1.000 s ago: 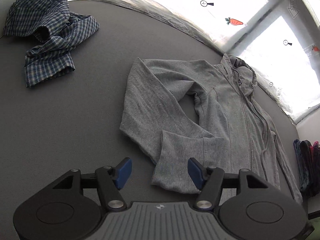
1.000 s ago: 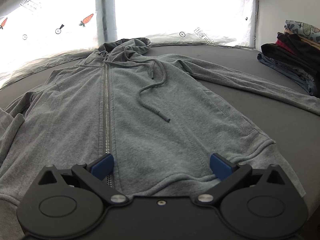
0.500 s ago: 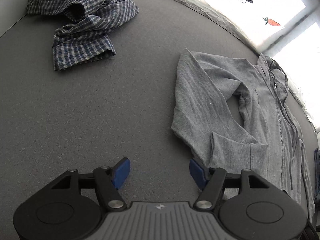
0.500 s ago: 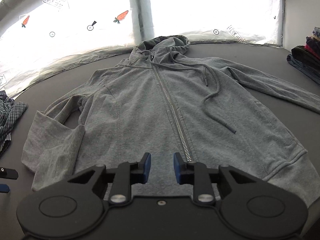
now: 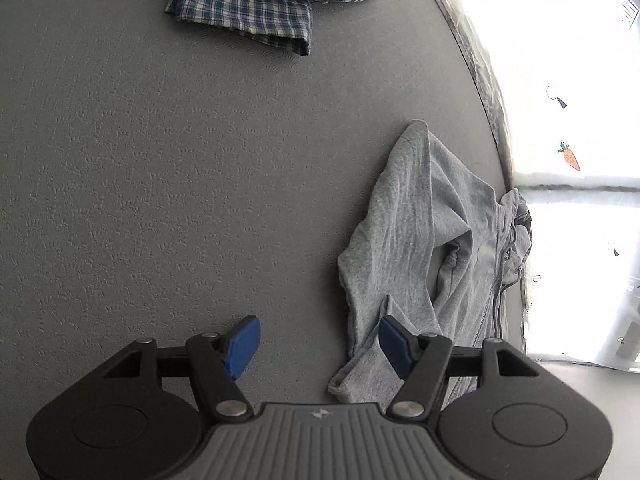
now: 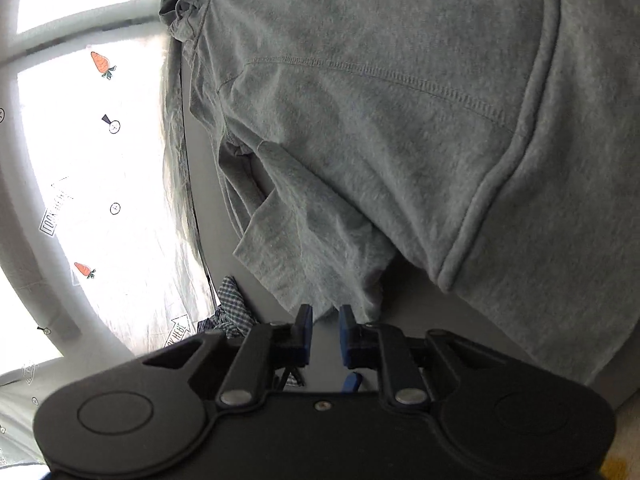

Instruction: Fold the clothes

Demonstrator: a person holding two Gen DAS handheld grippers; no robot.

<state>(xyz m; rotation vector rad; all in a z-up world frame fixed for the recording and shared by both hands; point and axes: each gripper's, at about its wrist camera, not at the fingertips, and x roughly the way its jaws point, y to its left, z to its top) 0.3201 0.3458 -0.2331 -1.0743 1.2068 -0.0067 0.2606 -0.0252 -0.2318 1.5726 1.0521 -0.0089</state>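
Note:
A grey zip hoodie [image 5: 420, 240] lies flat on the grey table [image 5: 140, 180], its left sleeve folded back on itself. In the left wrist view the sleeve's cuff [image 5: 352, 376] lies between the fingers, close to the right pad, and my left gripper [image 5: 318, 344] is open over it. In the right wrist view the hoodie [image 6: 400, 100] fills the upper right, turned sideways, with its hem [image 6: 476, 208] curving down. My right gripper [image 6: 324, 334] has its jaws drawn close, a narrow gap left with nothing in it, just short of the folded sleeve [image 6: 312, 248].
A crumpled blue plaid shirt [image 5: 272, 4] lies at the table's far side; a bit of the plaid shirt [image 6: 234, 308] shows left of the right gripper. A bright window covering with carrot prints [image 6: 100, 64] runs along the table's edge beyond the hoodie.
The right gripper's jaws went from wide to a narrow gap, and it rolled and came close over the hem and sleeve. The left gripper swung left and sank toward the cuff, still open.

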